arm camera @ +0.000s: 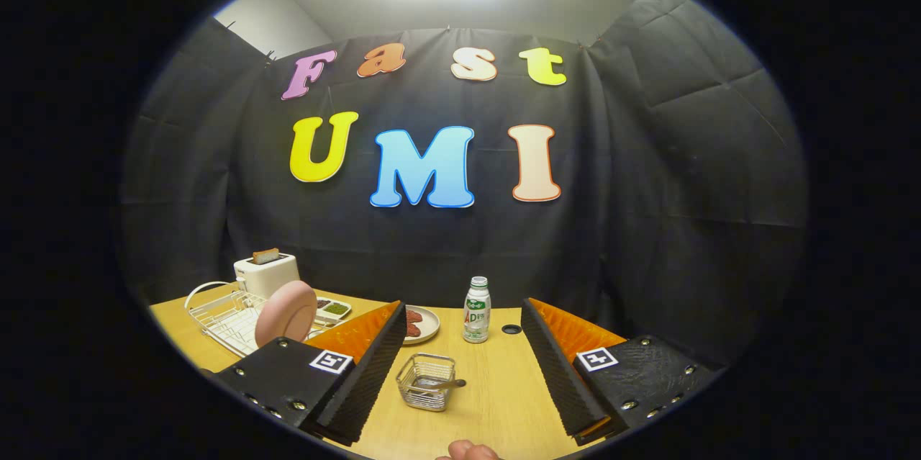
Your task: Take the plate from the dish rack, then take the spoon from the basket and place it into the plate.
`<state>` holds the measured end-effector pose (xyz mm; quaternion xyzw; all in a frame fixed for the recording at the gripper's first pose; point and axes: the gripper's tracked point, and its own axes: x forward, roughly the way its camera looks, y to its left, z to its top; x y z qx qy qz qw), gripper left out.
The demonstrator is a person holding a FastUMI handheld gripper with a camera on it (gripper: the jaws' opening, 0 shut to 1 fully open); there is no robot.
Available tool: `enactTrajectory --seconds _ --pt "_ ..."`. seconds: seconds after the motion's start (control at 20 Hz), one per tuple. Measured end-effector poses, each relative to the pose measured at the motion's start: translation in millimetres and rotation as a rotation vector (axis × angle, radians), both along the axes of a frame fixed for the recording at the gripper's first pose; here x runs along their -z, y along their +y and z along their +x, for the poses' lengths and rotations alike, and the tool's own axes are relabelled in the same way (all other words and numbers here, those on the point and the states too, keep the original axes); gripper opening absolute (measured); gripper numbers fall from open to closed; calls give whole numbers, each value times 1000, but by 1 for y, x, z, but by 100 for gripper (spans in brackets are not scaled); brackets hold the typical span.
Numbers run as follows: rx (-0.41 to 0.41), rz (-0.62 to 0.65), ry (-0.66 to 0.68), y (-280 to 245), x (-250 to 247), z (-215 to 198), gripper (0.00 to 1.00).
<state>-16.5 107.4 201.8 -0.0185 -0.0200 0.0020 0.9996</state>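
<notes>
A pink plate [286, 312] stands on edge in the white wire dish rack [223, 317], off to the left beyond my left finger. A small wire basket [426, 381] sits on the wooden table between my fingers, a little ahead of them, with a dark spoon [442, 385] lying in it, its handle pointing right. My gripper [460, 388] is open, held above the table with nothing between its fingers.
A white toaster [267, 273] with a slice in it stands behind the rack. Beyond the basket are a small dish with red food [421, 323], a tray of greens [334, 309], a green-labelled bottle [476, 310] and a dark hole [511, 329] in the table. A fingertip [468, 451] shows at the near edge.
</notes>
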Motion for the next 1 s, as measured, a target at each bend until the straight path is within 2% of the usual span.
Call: enactTrajectory --seconds 0.4,0.6,1.0 --pt "-15 -22 19 55 -25 7 98" --pt "15 -10 75 87 -29 23 98" --pt "23 -11 189 168 -20 68 98"
